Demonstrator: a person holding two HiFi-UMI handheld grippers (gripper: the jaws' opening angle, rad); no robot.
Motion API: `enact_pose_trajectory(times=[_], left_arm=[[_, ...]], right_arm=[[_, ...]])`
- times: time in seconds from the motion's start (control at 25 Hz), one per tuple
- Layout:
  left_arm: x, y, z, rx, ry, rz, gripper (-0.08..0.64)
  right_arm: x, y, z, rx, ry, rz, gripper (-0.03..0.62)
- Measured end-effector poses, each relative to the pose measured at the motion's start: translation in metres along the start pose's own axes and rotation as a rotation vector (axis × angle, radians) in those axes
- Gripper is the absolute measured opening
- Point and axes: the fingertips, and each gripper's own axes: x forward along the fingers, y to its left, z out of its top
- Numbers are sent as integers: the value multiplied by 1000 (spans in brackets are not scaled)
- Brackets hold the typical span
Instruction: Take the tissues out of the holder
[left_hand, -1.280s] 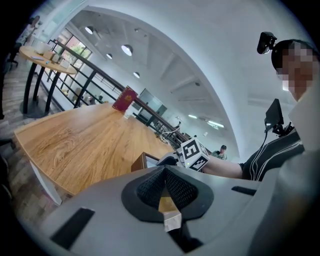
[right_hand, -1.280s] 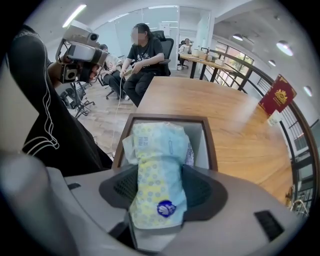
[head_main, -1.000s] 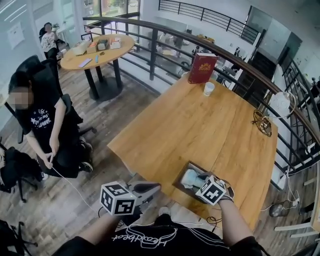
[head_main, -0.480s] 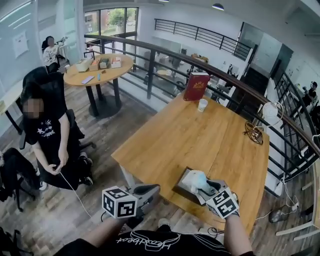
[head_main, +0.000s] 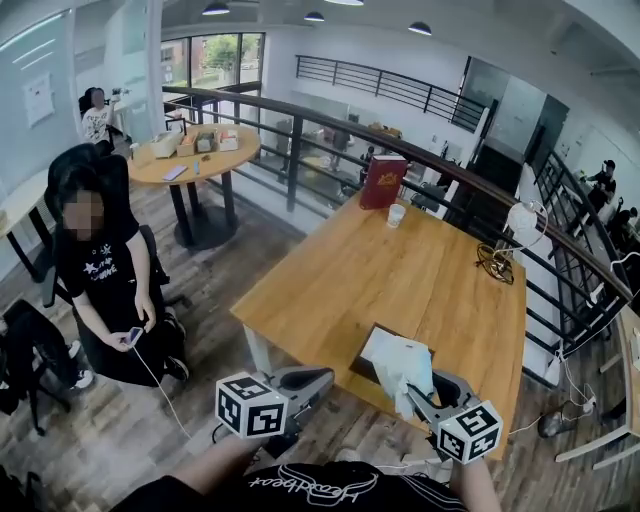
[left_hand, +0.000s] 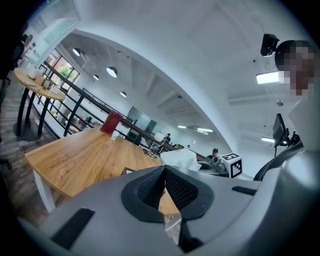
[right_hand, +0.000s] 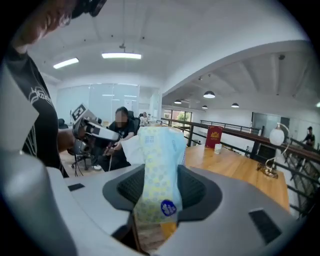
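Tissues (head_main: 402, 365), which we judge a soft, light, slippery pack, hang above the holder (head_main: 359, 366), pinched mid-body in our right claw (head_main: 418, 398), whose jaws have just been closing. Our left claw (head_main: 322, 377) is closed and empty, left of the holder.

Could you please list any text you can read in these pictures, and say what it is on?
White script on the black shirt: upside down, unreadable.
Gold print on the red upright box: too small.
Blue round sticker on the pale patterned tissue pack: blurred.
Black-and-white marker cubes: patterns only.
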Motion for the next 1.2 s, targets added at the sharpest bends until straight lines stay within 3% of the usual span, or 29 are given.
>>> enact_pose_trajectory(times=[0.12,0.28,0.52,0.68,1.2], left_arm=[[-21,-18,-4,20,-17,12,12],[-36,-32,-7,19,-48,20,12],[-37,-78,-40,19,-20,-15,13],[-37,-131,-71,-1,2,-40,12],[-82,-310,-200,46,95,-102,12]], right_arm=[[-25,24,-1,73,-41,49,196],[-49,46,1,52,-74,68,196],[-94,69,-15,109,-141,72,196],[-149,88,-38,186,-167,107,196],[-316,182,-134,252,-155,95,197]])
